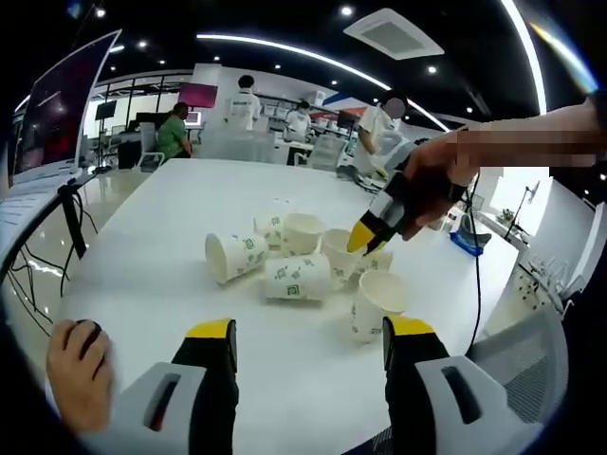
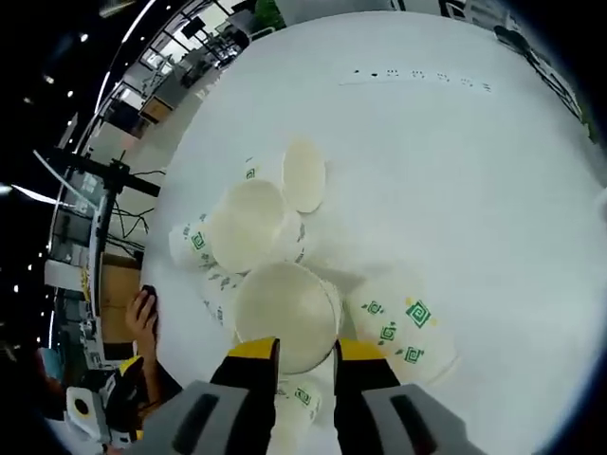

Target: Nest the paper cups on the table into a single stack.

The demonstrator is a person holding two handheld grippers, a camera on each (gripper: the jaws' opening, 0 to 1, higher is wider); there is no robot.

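Six paper cups point(image 1: 296, 265) are clustered mid-surface point(image 1: 171, 218): some upright, others on their sides. The right gripper point(image 2: 305, 360) is clamped on one upright cup's rim point(image 2: 285, 313). The left gripper point(image 1: 308, 334) hovers nearby, jaws apart.

A white round worktop point(image 1: 171, 237) stands in an open office with a dark ceiling point(image 1: 285, 19) and curved light strips point(image 1: 313, 59). A monitor point(image 1: 62, 104) sits at its edge, and people work at distant desks point(image 1: 237, 142).

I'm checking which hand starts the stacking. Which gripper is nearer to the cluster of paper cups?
Right. The right gripper hangs directly over the paper cups, its tips at an upright cup's rim. The left gripper sits back from them, open, over bare table.
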